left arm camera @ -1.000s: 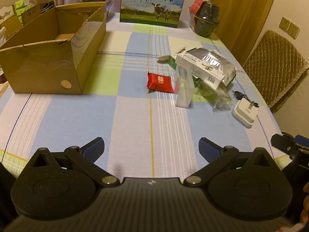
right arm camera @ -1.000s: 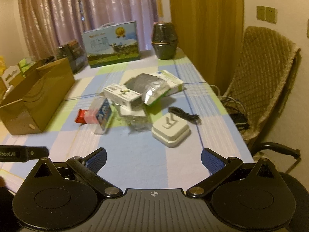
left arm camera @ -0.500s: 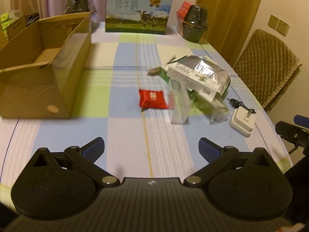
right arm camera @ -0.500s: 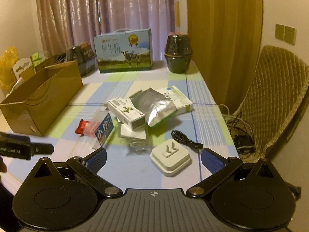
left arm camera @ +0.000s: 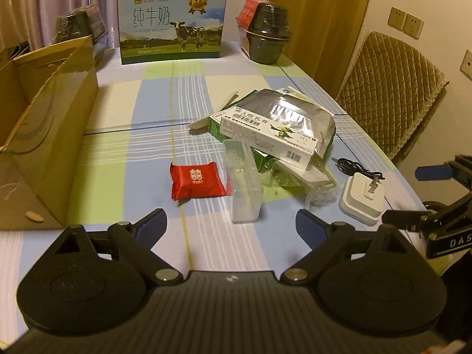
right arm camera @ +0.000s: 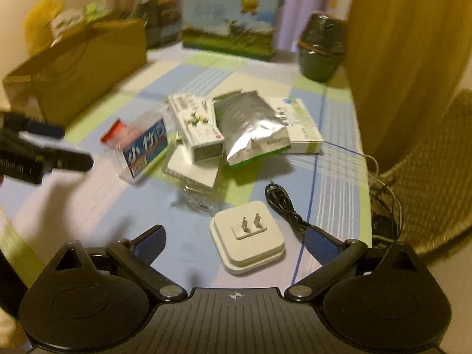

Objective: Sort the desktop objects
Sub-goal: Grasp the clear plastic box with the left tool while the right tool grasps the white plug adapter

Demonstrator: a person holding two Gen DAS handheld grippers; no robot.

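A pile of small items lies mid-table: a red snack packet (left arm camera: 197, 180), a clear plastic box (left arm camera: 244, 183), a white medicine box (left arm camera: 267, 135), a silver foil pouch (left arm camera: 292, 116) and a white plug adapter (left arm camera: 362, 198) with a black cable (left arm camera: 352, 167). My left gripper (left arm camera: 229, 221) is open and empty, just short of the packet and clear box. My right gripper (right arm camera: 234, 240) is open and empty, with the plug adapter (right arm camera: 247, 237) between its fingers' reach. The pouch (right arm camera: 250, 126) and medicine box (right arm camera: 197, 126) lie beyond it.
An open cardboard box (left arm camera: 44, 124) stands at the left. A milk carton case (left arm camera: 172, 25) and dark wrapped pots (left arm camera: 268, 37) stand at the far edge. A quilted chair (left arm camera: 389, 100) is beside the table's right edge. The other gripper (left arm camera: 442, 224) shows at right.
Both grippers have moved forward and lower toward the pile. The right one has closed in on the plug adapter. Both stay open.
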